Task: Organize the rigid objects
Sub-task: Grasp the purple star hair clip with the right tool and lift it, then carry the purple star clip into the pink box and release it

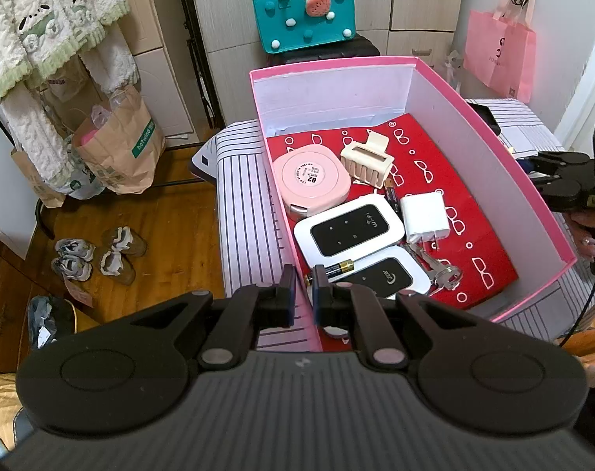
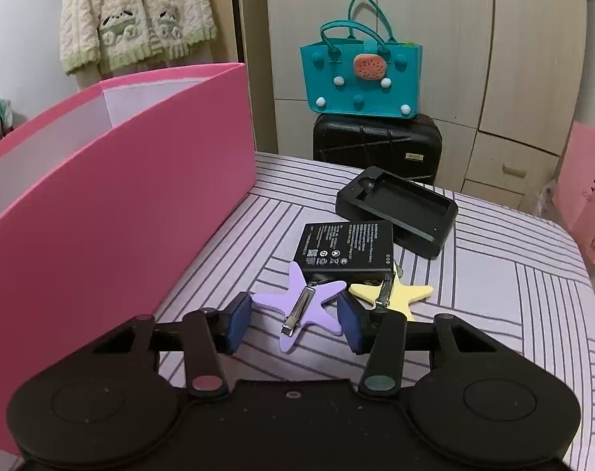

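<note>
Purple star clip (image 2: 305,306) lies low centre in the right wrist view, flat on the striped cover (image 2: 493,314), right between the right tongs (image 2: 295,324). Those tongs are spread, one pad on each side of the star, neither pad pressing it. One yellow star clip (image 2: 399,292) sits just right of it, so that makes two star clips. One black battery pack (image 2: 346,249) overlaps the tops of both stars, and one black charger cradle (image 2: 399,208) lies behind it, touching its far corner.

The pink box (image 2: 121,196) fills the left of that view. The left wrist view looks down into it: the box (image 1: 493,149) takes the middle of the frame, with a red sheet on its floor. Count the contents: one round pink case (image 1: 311,178), one cream claw clip (image 1: 370,161), one white plug (image 1: 424,212), two white wifi routers (image 1: 350,229), one AA battery (image 1: 338,269), a second battery (image 1: 391,198) partly hidden, and one bunch of keys (image 1: 442,271).

Left tongs (image 1: 304,290), bottom centre, are pressed together, pinching the near wall of the box, one finger outside and one inside.

At the back: one teal bag (image 2: 362,78) on one black suitcase (image 2: 375,145), and one pink paper bag (image 1: 499,55) upper right.
</note>
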`<state>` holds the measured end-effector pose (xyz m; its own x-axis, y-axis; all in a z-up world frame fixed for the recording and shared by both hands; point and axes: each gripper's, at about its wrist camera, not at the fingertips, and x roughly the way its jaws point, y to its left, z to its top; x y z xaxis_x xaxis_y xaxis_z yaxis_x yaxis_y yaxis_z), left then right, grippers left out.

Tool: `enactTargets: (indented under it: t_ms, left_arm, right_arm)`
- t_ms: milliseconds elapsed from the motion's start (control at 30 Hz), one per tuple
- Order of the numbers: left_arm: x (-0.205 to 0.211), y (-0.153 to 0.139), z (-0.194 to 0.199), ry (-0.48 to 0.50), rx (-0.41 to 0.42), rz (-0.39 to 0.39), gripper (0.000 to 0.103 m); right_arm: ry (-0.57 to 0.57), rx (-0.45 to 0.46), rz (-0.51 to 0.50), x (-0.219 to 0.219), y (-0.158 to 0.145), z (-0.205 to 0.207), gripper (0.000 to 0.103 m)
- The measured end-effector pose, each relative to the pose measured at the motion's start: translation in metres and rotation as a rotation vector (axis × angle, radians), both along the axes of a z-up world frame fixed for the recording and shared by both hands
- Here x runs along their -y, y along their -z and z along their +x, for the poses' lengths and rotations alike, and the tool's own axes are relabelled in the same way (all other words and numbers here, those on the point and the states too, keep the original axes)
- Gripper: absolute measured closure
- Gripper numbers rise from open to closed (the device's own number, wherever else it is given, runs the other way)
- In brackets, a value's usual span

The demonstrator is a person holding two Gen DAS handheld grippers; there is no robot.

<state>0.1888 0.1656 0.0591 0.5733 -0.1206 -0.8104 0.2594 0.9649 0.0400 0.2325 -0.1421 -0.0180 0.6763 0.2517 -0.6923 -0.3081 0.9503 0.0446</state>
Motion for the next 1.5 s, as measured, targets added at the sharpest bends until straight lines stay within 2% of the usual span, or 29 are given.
enactTargets:
  t_ms: [400,667,833,1033,1233,1367,1500]
  left_arm:
    - [0.002,-0.001,0.0,0.002,0.007,-0.004,0.095]
    - [-0.002,0.002,-0.002,-0.001,0.018,-0.025,0.095]
    - [-0.002,0.002,-0.003,-0.003,0.023,-0.032,0.095]
    - [-0.004,0.002,-0.004,-0.005,0.025,-0.048,0.095]
    - [-0.005,0.002,-0.005,-0.006,0.028,-0.054,0.095]
    - [-0.005,0.002,-0.005,-0.009,0.027,-0.061,0.095]
    - [-0.001,0.001,-0.007,-0.006,0.035,-0.054,0.095]
  right_arm:
    - [-0.046,0.018,-0.016,-0.006,-0.023,-0.024,0.049]
    - [-0.105,0.052,-0.028,-0.008,-0.067,-0.045,0.049]
    - [-0.167,0.083,0.025,-0.014,-0.101,-0.054,0.049]
    - [-0.301,0.104,0.093,-0.037,-0.131,-0.051,0.049]
    - [-0.409,0.04,0.084,-0.079,-0.128,-0.024,0.049]
    - [-0.487,-0.056,0.064,-0.111,-0.116,0.002,0.049]
    - [-0.549,-0.206,0.054,-0.141,-0.096,0.028,0.049]
